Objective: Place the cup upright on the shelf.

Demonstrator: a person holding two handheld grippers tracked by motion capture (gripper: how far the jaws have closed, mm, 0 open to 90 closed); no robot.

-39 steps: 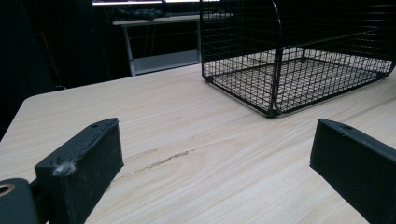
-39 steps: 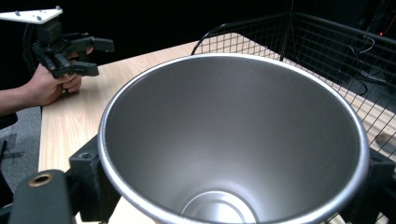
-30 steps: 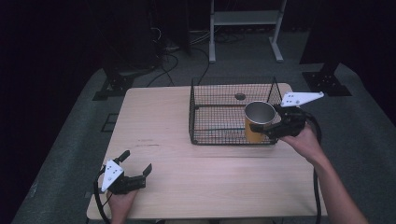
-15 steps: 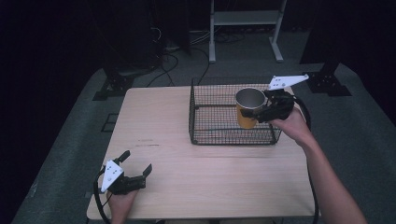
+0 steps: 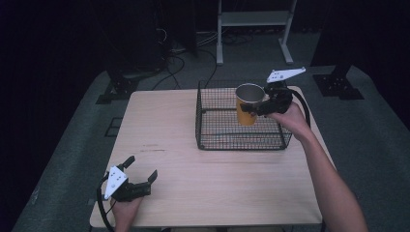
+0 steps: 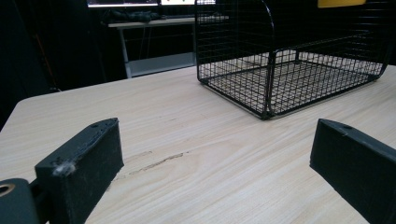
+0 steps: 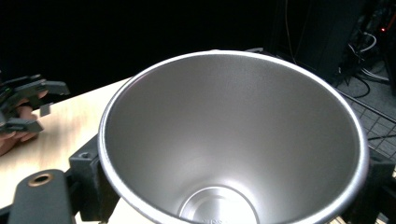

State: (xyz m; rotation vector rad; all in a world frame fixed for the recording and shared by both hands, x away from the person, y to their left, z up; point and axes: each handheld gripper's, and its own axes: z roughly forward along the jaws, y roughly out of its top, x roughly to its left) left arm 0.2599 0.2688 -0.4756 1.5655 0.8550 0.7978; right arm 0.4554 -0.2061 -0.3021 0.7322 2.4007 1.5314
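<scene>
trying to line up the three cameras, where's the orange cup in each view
High view: the cup sits right of centre, held up over the wire basket by the right gripper.
Left gripper view: a strip of its orange wall at the top edge, above the basket.
Right gripper view: its steel inside from above, centre frame.
Shared landmark: the basket.

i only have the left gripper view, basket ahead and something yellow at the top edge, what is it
Observer: It's a yellow cup with a steel inside, held upright above the wire basket in the high view.
Operator: who's holding it
Observer: The right gripper, its jaws shut on the cup's sides near the basket's right end.
Operator: anything in the cup
Observer: No, the right gripper view shows its inside bare down to the bottom.
</scene>
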